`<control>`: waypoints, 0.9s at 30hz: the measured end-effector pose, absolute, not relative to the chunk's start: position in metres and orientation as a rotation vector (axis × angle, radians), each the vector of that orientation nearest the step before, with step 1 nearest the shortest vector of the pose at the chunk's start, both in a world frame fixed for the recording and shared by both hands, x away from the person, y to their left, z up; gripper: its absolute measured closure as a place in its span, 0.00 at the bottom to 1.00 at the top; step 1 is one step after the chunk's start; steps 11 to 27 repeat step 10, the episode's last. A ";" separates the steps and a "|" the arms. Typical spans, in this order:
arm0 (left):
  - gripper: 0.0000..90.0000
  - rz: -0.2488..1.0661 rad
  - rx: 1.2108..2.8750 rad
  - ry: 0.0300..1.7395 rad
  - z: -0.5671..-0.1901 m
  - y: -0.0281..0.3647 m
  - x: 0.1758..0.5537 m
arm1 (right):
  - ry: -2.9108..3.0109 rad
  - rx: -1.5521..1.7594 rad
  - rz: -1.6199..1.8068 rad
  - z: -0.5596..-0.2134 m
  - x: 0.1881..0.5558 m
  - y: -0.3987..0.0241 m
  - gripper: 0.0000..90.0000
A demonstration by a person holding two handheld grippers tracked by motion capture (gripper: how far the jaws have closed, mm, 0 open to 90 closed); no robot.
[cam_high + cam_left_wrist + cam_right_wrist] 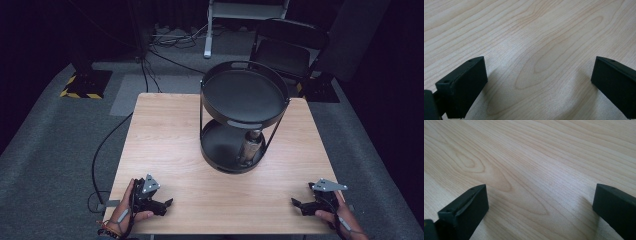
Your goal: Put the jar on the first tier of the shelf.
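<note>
Nearest the person, the left gripper and the right gripper rest on the pale wood-grain table, each well short of the black two-tier round metal rack and off to either side of it. Both are released: in each gripper view the two black jaws stand wide apart with bare wood between them, grasping nothing.

The thing to go for looks to be the slim metallic bottle standing upright on the rack's lower tier, toward its front right, under the empty upper tray. To do the reach well, I judge the right gripper should come in low between the tiers, clear of the slanted rack strut just beside the bottle, then close on the bottle's body.

No brand, label or writing can be read anywhere; the bottle is too small to tell.
</note>
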State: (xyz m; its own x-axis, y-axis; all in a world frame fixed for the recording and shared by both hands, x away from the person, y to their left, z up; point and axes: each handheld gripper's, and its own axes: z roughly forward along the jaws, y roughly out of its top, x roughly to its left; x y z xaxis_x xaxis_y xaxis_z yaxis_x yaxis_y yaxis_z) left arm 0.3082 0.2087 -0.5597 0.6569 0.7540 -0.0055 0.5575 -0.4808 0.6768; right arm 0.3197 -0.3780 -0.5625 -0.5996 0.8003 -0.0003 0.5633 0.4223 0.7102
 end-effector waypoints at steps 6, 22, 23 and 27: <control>0.00 0.385 2.216 1.011 -0.560 0.209 0.308 | 2.347 1.166 0.977 -0.562 0.320 -0.378 0.00; 0.00 0.386 2.216 1.010 -0.560 0.209 0.308 | 2.348 1.165 0.978 -0.562 0.320 -0.378 0.00; 0.00 0.386 2.216 1.010 -0.560 0.209 0.308 | 2.348 1.165 0.978 -0.562 0.320 -0.378 0.00; 0.00 0.386 2.216 1.010 -0.560 0.209 0.308 | 2.348 1.165 0.978 -0.562 0.320 -0.378 0.00</control>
